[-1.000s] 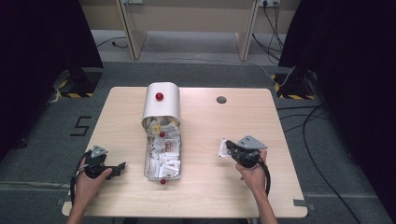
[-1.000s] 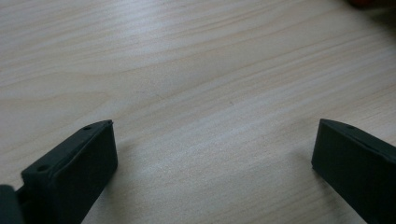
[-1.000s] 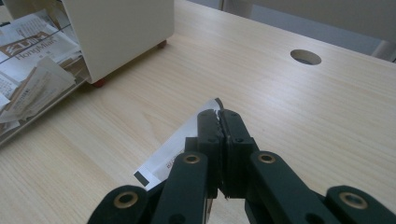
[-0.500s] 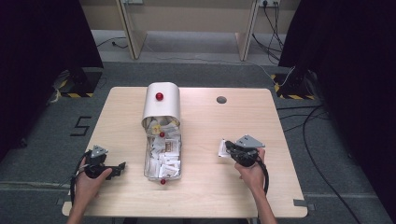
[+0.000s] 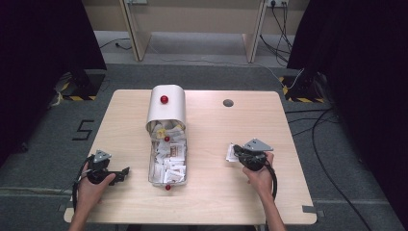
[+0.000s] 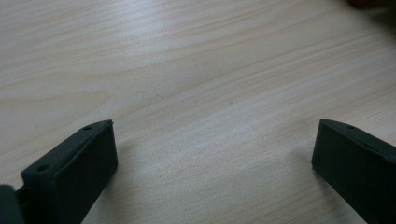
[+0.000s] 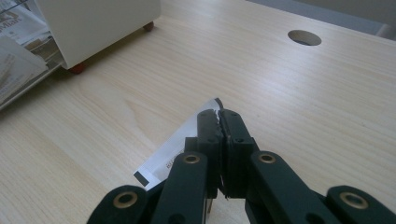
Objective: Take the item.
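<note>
**Right gripper pinches a packet clear of the box**

Nearest the person, the right gripper (image 7: 219, 119) has its jaws pressed together on a thin white packet (image 7: 180, 147), low over the wooden table (image 5: 211, 202) on its right side. The left gripper (image 6: 212, 154) rests near the left edge with jaws spread wide over bare wood, gripping nothing.

The hold looks marginal: only the packet's edge sits between the jaws, so a quick swing could let it slip or tear.

The packet is flat paper, white with black print and a dark band at 1 corner. Farther off, the metal box (image 5: 153, 174) holds many similar packets; its rounded white lid (image 5: 167, 113) with a red knob (image 5: 164, 99) stands open beyond.
</note>
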`<move>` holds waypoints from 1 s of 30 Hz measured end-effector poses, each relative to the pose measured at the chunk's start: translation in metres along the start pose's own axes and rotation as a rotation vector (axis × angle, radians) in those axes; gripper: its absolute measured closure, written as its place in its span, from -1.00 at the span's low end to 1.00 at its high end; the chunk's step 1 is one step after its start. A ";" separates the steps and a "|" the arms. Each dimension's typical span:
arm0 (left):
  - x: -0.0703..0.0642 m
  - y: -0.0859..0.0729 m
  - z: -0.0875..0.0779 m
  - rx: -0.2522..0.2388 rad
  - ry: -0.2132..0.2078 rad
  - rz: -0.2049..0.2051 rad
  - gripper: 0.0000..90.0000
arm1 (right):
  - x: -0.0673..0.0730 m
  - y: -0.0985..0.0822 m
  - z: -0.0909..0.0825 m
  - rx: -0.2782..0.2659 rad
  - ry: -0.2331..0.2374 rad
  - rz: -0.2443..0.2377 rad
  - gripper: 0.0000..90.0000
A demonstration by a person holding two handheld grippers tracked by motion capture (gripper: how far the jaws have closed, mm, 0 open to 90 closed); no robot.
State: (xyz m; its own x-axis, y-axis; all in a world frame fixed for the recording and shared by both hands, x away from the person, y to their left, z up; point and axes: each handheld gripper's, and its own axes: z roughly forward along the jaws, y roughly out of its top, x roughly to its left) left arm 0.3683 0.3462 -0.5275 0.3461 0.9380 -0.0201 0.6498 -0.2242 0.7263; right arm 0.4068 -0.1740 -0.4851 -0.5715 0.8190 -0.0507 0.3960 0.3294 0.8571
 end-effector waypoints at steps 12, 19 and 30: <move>0.000 0.000 0.000 0.000 0.000 0.001 -1.00 | -0.007 -0.004 0.001 0.011 -0.012 0.015 0.96; 0.000 0.000 0.000 0.000 0.000 0.000 -1.00 | -0.009 -0.005 0.002 0.016 -0.019 0.017 0.95; 0.000 0.000 0.000 0.000 0.000 0.000 -1.00 | -0.012 -0.009 0.006 0.028 -0.023 0.021 0.95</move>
State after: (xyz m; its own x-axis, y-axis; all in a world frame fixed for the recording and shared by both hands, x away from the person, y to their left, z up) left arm 0.3683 0.3462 -0.5275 0.3463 0.9379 -0.0197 0.6497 -0.2246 0.7263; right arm 0.4141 -0.1839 -0.4949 -0.5463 0.8363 -0.0453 0.4276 0.3251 0.8435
